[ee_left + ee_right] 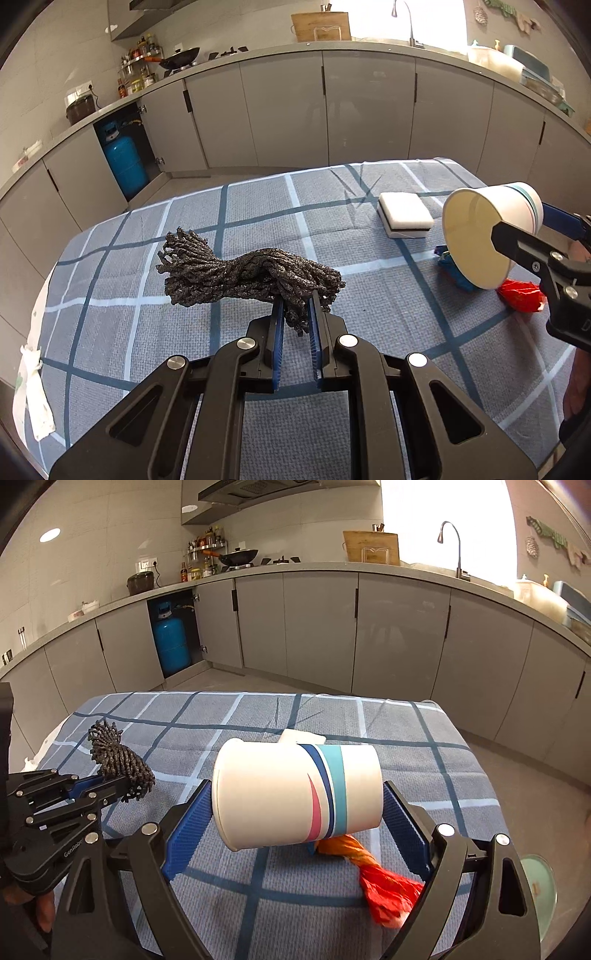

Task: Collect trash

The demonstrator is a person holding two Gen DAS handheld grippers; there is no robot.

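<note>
The paper cup (295,794) lies on its side between the blue pads of the right gripper (295,812), held across its length with its mouth toward the left gripper (125,788) and its base to the right; its long axis runs crosswise to the fingers, and it appears lifted clear of the checked cloth on the desk (258,904). The jaws stand wide, bridged by the cup. The left gripper, jaws narrow, pinches one end of a dark bundle of twisted cord (247,275), whose length stretches away to the left over the cloth.

Under the cup, a red wrapper (384,890) and a blue scrap (452,271) remain on the desk, nearer the right hand. A white sponge (404,214) sits further back, mostly hidden behind the cup in the right view. No bin is clearly identifiable; a pale green round object (537,890) is cut off at the right edge.
</note>
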